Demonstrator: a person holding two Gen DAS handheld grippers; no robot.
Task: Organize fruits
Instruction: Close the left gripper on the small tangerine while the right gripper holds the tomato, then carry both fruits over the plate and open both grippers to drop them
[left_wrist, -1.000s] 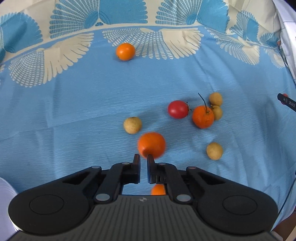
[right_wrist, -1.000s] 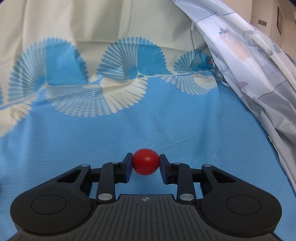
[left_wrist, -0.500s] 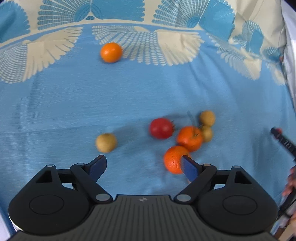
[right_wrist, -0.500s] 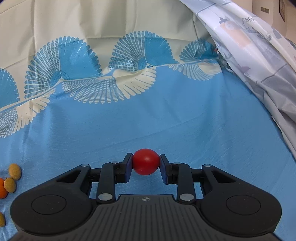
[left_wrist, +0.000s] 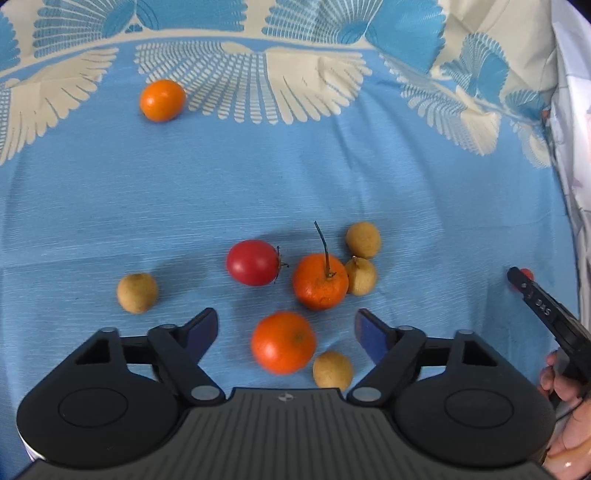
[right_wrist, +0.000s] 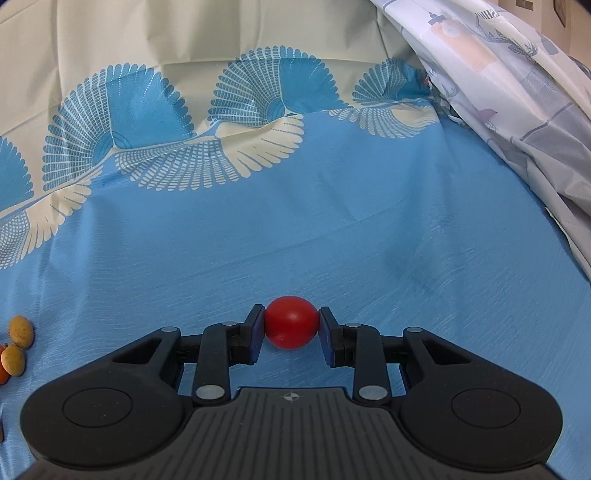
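In the left wrist view my left gripper (left_wrist: 286, 323) is open wide, and an orange (left_wrist: 283, 342) lies on the blue cloth between its fingers. Beyond it lie a stemmed orange (left_wrist: 320, 281), a red tomato (left_wrist: 253, 262), two longans (left_wrist: 363, 239) touching the stemmed orange's right side, a longan (left_wrist: 137, 292) at left, a longan (left_wrist: 332, 369) by the near orange, and a far orange (left_wrist: 162, 100). My right gripper (right_wrist: 291, 326) is shut on a small red tomato (right_wrist: 291, 326), low over the cloth. It shows at the left view's right edge (left_wrist: 517, 277).
A blue tablecloth (left_wrist: 258, 177) with cream fan patterns covers the surface. A pale patterned curtain (right_wrist: 517, 92) hangs at the right. Two longans (right_wrist: 20, 330) show at the right wrist view's left edge. A hand (left_wrist: 561, 384) holds the right gripper.
My left gripper opened, let go of the orange and drew back; the orange now rests on the cloth. My right gripper, still holding the red tomato, swung slightly toward the fruit cluster.
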